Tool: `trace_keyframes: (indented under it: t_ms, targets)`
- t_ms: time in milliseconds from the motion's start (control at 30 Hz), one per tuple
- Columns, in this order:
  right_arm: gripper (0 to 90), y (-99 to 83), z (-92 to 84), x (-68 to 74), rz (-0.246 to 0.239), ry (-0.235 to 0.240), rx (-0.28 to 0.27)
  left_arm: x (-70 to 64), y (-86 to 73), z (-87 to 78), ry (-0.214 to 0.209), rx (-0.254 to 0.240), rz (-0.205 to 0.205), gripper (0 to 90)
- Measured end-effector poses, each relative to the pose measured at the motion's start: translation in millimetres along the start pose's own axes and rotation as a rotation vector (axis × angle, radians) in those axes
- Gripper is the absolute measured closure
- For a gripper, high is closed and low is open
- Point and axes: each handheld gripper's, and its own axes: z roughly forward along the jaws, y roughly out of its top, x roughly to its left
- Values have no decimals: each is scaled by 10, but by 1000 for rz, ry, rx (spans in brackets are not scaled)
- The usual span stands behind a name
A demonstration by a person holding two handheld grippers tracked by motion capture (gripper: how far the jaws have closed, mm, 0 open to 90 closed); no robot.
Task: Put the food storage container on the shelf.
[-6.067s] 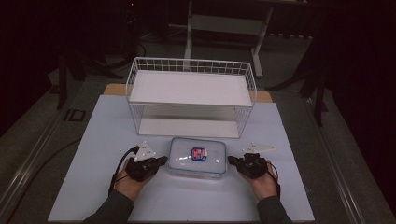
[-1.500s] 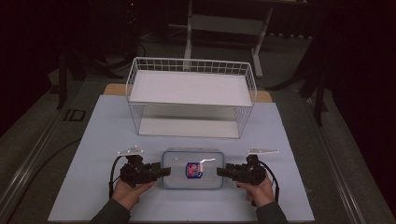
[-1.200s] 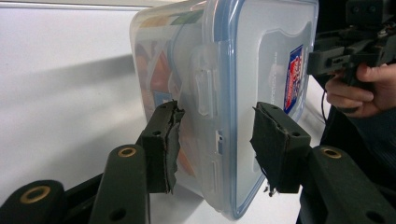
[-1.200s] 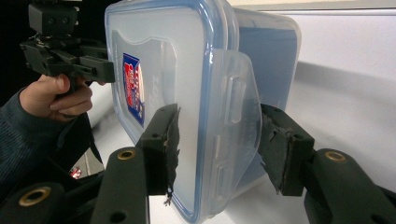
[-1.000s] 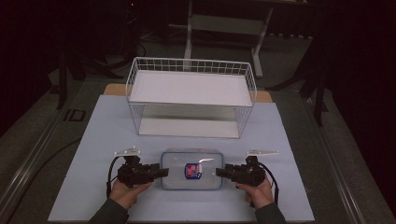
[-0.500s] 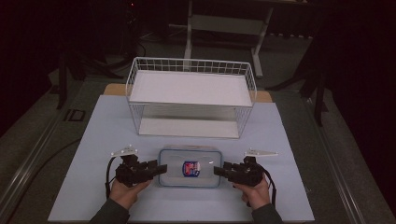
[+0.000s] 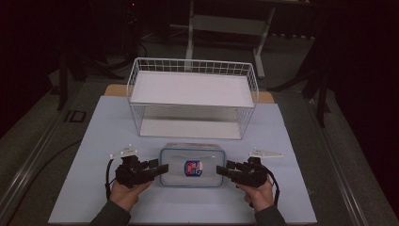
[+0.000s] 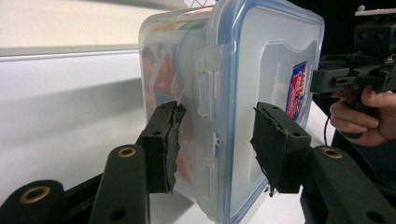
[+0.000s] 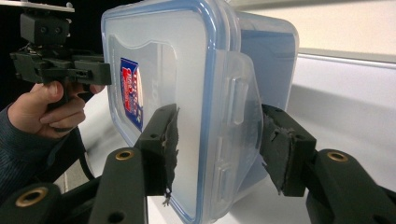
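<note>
A clear plastic container [image 7: 191,157] with a blue-rimmed lid and a red and blue sticker sits between my two grippers near the front of the table. My left gripper [image 7: 162,169] is shut on its left short end, and my right gripper [image 7: 220,170] is shut on its right short end. In the left gripper view the pads [image 8: 168,140] press on the box [image 8: 210,70], one on the body and one on the lid. The right gripper view has the lid [image 9: 159,60] and a side latch flap squeezed between the pads [image 9: 280,144]. I cannot tell whether the box rests on the table or hangs just above it.
A white wire basket shelf [image 7: 193,62] stands behind the container at mid-table. The pale blue mat [image 7: 94,136] covers the tabletop, with open room left and right of my hands. Dark floor and a metal stand [image 7: 226,23] lie beyond the table.
Six seconds ago my grippers stood angled at the box's near corners; now they point level at its short ends. Over the last second nothing has visibly moved.
</note>
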Motion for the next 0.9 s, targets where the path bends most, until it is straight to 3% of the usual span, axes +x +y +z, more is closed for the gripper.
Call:
trace_keyframes:
  t_ms: [900]
  targets:
    - [490, 142, -106, 129, -69, -7, -45, -113, 156, -96, -2, -54, 77, 514]
